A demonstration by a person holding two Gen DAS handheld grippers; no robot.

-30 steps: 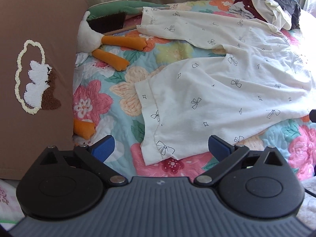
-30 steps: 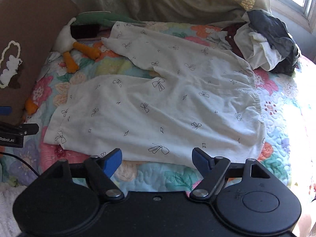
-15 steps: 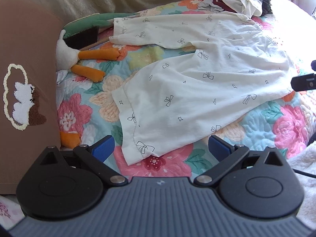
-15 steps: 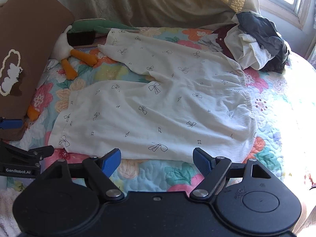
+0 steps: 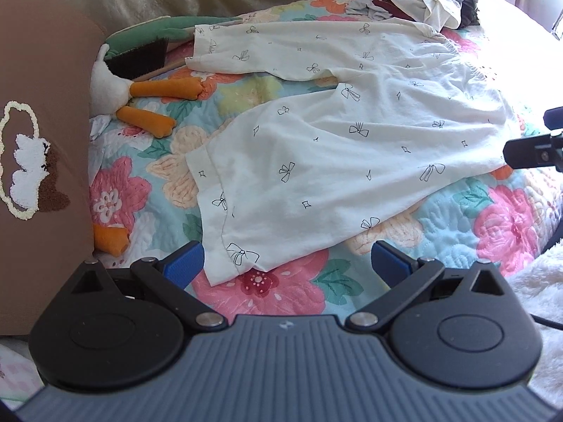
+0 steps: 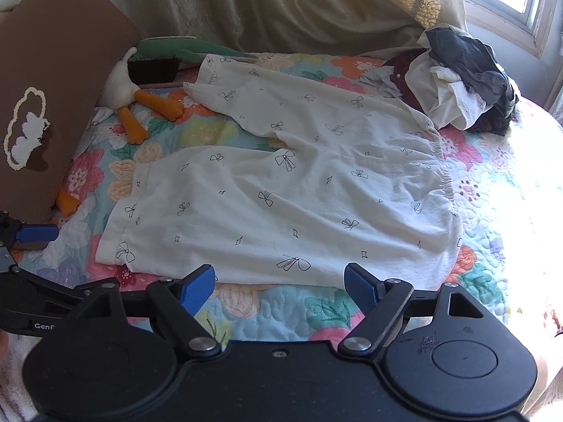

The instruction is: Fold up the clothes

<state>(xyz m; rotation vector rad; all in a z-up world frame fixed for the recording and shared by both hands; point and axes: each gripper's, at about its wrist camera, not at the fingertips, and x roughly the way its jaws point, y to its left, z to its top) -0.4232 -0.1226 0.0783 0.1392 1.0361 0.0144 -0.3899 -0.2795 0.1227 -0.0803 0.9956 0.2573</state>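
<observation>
Right wrist view: the white trousers (image 6: 281, 190) lie flat on the bed (image 6: 274, 309), long axis left to right, cuffs left, waistband right. I judge the left hand-held gripper (image 5: 286, 260) nearer the cuff, just ahead of it. The right hand-held gripper (image 6: 279, 285) faces the near leg edge. Both gape wide, holding nothing.

left wrist low by hem, right wrist higher (both share trousers (image 5: 337, 154))
</observation>
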